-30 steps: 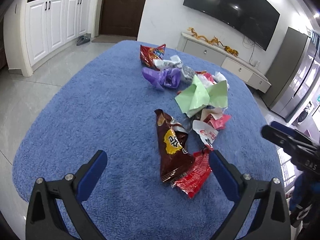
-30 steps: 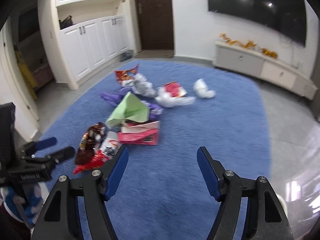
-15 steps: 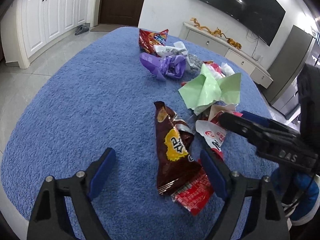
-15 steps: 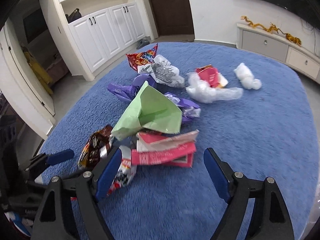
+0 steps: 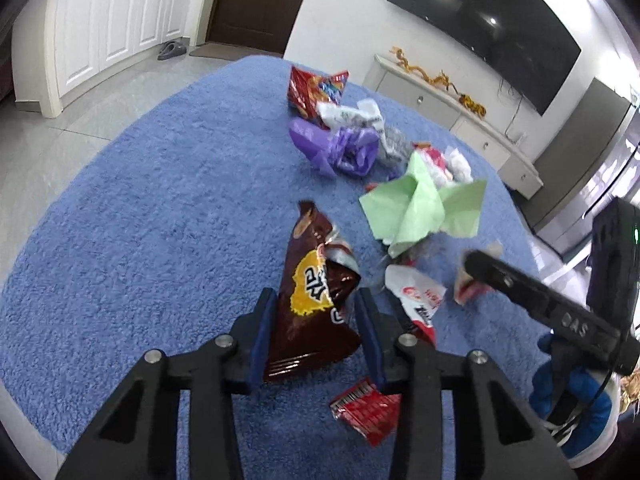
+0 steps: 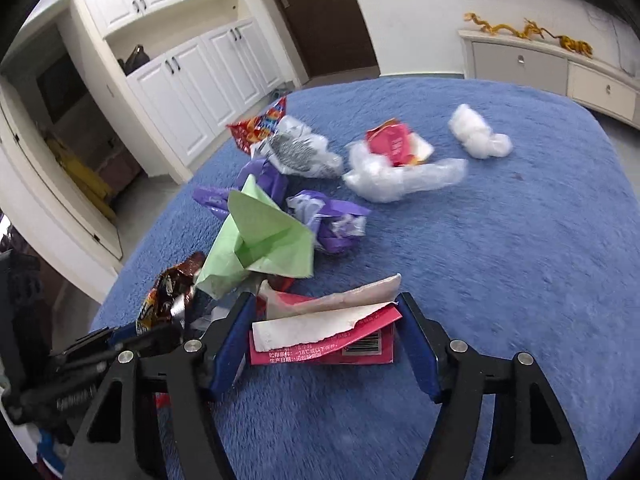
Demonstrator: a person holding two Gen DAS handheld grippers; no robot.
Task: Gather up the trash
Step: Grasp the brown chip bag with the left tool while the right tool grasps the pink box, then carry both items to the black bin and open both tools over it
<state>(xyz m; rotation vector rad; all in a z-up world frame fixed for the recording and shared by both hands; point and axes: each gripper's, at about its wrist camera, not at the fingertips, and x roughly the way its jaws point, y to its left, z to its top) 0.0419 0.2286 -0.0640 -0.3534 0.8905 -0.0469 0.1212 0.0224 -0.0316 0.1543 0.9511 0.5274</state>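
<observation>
Trash lies scattered on a blue rug (image 5: pixel 160 220). A brown snack bag (image 5: pixel 316 300) lies flat between the fingers of my left gripper (image 5: pixel 316 320). Its jaws are closing, the pads stand at the bag's two edges, and the bag is not squeezed. My right gripper (image 6: pixel 326 320) is closing on a pink carton (image 6: pixel 324 340) with a torn white flap, and both pads touch its ends. Beyond lie green paper (image 6: pixel 264 240), a purple bag (image 5: pixel 340 148), a red snack bag (image 5: pixel 312 88), clear plastic (image 6: pixel 400 176) and a white wad (image 6: pixel 480 136).
A red wrapper (image 5: pixel 368 408) and a white-and-red wrapper (image 5: pixel 416 296) lie just right of the left fingers. A blue-and-white shoe (image 5: pixel 572 412) stands at the rug's near right. A low TV cabinet (image 6: pixel 540 60) and white cupboards (image 5: pixel 100 32) line the walls beyond grey floor tiles.
Both grippers came forward and down onto the pile. The left jaws narrowed from wide open to the brown bag's edges. The right jaws now bracket the pink carton.
</observation>
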